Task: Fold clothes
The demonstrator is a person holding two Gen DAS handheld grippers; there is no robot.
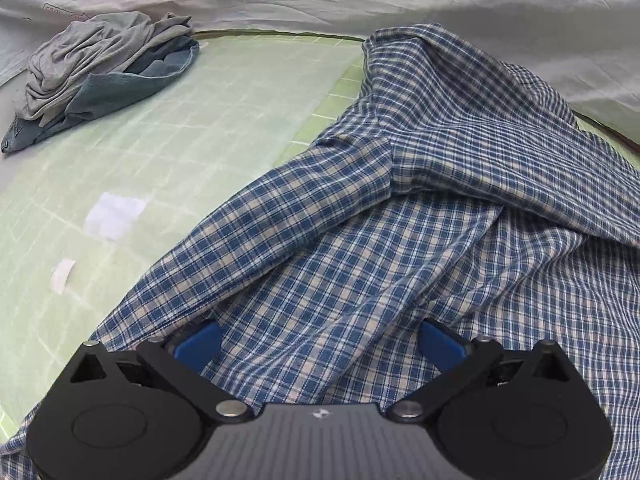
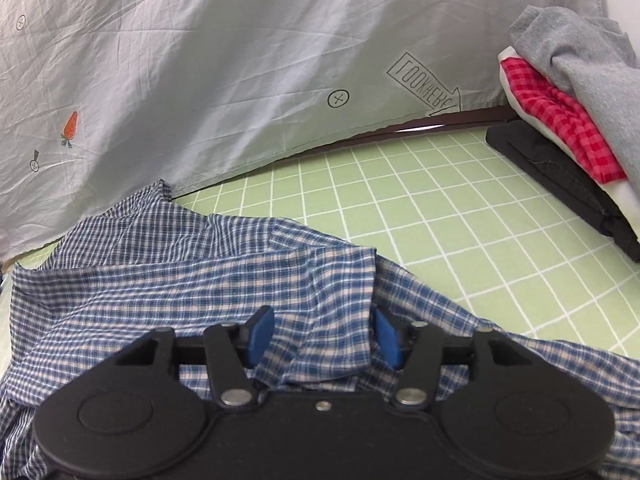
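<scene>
A blue and white plaid shirt [image 1: 400,208] lies rumpled on the green grid mat [image 1: 208,128], a sleeve folded across its body. My left gripper [image 1: 320,340] hovers low over the shirt's near part, its blue pads [image 1: 200,342] spread wide, and the fabric passes flat between them. In the right wrist view the same shirt [image 2: 180,276] fills the lower half. My right gripper [image 2: 323,338] stands open with a raised fold of the shirt between its blue pads [image 2: 260,336]; the pads do not press it.
A crumpled grey and blue-grey pile of clothes [image 1: 96,76] sits at the mat's far left. A folded stack of grey, red-checked and black garments [image 2: 568,120] rests at the far right. A printed grey sheet [image 2: 200,80] borders the mat [image 2: 460,216]. White patches [image 1: 114,216] mark the mat.
</scene>
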